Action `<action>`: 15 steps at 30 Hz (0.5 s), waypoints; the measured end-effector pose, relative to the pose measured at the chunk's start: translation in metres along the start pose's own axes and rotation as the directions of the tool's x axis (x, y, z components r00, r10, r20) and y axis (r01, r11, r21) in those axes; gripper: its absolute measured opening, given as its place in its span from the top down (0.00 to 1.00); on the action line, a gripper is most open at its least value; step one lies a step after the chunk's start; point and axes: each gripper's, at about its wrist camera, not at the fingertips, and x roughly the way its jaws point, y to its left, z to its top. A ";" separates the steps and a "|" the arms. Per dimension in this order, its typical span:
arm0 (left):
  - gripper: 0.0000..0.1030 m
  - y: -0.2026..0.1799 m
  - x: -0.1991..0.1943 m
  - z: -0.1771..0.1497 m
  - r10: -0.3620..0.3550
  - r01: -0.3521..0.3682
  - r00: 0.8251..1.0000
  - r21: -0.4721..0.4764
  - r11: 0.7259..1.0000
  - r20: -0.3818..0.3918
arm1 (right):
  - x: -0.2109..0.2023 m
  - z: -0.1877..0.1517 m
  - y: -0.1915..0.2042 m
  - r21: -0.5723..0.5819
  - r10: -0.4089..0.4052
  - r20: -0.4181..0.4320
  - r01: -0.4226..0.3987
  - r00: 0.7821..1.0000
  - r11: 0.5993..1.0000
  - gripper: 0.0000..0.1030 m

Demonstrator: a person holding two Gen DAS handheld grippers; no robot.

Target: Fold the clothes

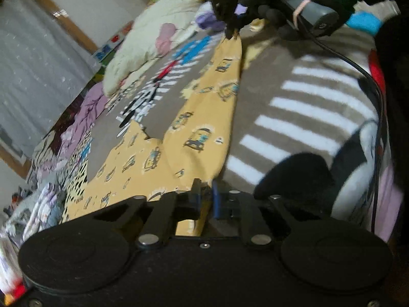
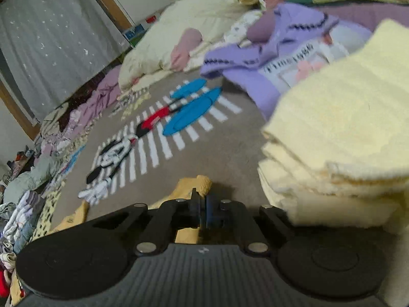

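Note:
A yellow garment printed with small cars point(image 1: 194, 130) lies stretched along the grey blanket in the left wrist view. My left gripper point(image 1: 205, 188) is shut on its near edge. At the far end my right gripper point(image 1: 232, 32), held by a black-gloved hand point(image 1: 268, 12), pinches the other end of the fabric. In the right wrist view the right gripper point(image 2: 202, 198) is shut on the garment's ribbed yellow cuff point(image 2: 204, 184), and more yellow fabric point(image 2: 74, 217) trails to the lower left.
The grey blanket point(image 2: 230, 148) bears white stripes and a cartoon print. A stack of folded pale yellow towels point(image 2: 340, 138) sits close at right, with a purple garment point(image 2: 255, 58) and a cream duvet point(image 2: 194, 23) behind. Loose clothes point(image 2: 28, 204) pile along the left. A black cable point(image 1: 375, 97) hangs at right.

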 end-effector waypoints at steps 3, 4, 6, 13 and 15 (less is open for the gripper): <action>0.96 0.016 -0.004 -0.001 -0.009 0.010 1.000 -0.108 0.994 0.013 | -0.011 0.009 0.014 -0.024 0.021 0.037 -0.020 0.999 1.000 0.94; 0.97 0.024 -0.004 -0.002 -0.023 0.025 1.000 -0.159 0.987 0.015 | -0.014 0.013 0.020 -0.035 0.031 0.049 -0.029 0.998 0.999 0.94; 0.97 0.037 -0.006 -0.005 -0.057 0.060 0.998 -0.250 0.966 0.021 | -0.021 0.021 0.037 -0.059 0.059 0.074 -0.055 0.996 0.997 0.94; 0.97 0.074 -0.017 -0.022 -0.122 0.136 0.991 -0.477 0.868 0.061 | -0.029 0.045 0.125 -0.191 0.182 0.088 -0.163 0.979 0.968 0.94; 0.97 0.083 -0.021 -0.028 -0.108 0.125 0.992 -0.512 0.850 0.062 | -0.027 0.046 0.154 -0.233 0.211 0.079 -0.188 0.974 0.954 0.94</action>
